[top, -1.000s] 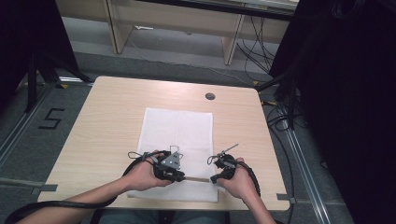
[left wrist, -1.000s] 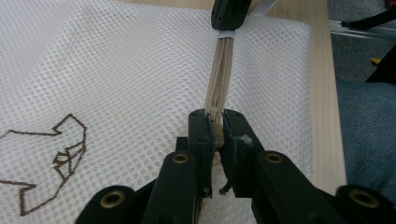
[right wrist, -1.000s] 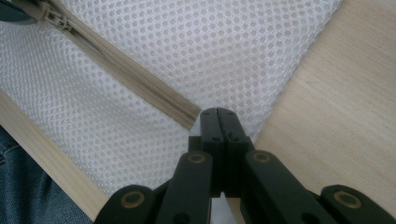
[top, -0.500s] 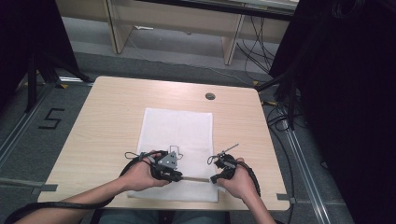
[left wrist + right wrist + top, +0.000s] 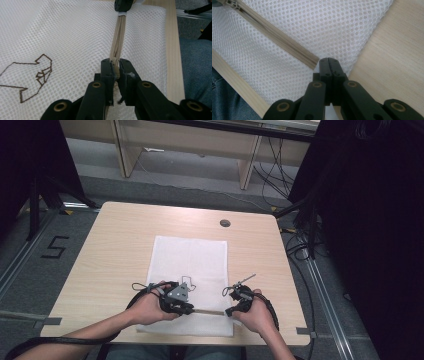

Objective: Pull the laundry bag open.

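A light wooden desk (image 5: 120,250) fills the middle of the high view, with a small round dark grommet (image 5: 225,223) set into its top toward the upper right. Around it lies grey floor (image 5: 45,227), and at the left of the frame a black numeral 5 (image 5: 54,248) is marked on that floor. Strips of grey tape (image 5: 49,321) sit at the desk's lower left and lower right corners. Along the top of the frame stands pale wooden furniture (image 5: 185,142) with legs reaching the floor. Black cables (image 5: 300,245) trail over the floor at the right, beside a dark curtained area (image 5: 370,235). A black stand (image 5: 37,195) rises in the upper left.
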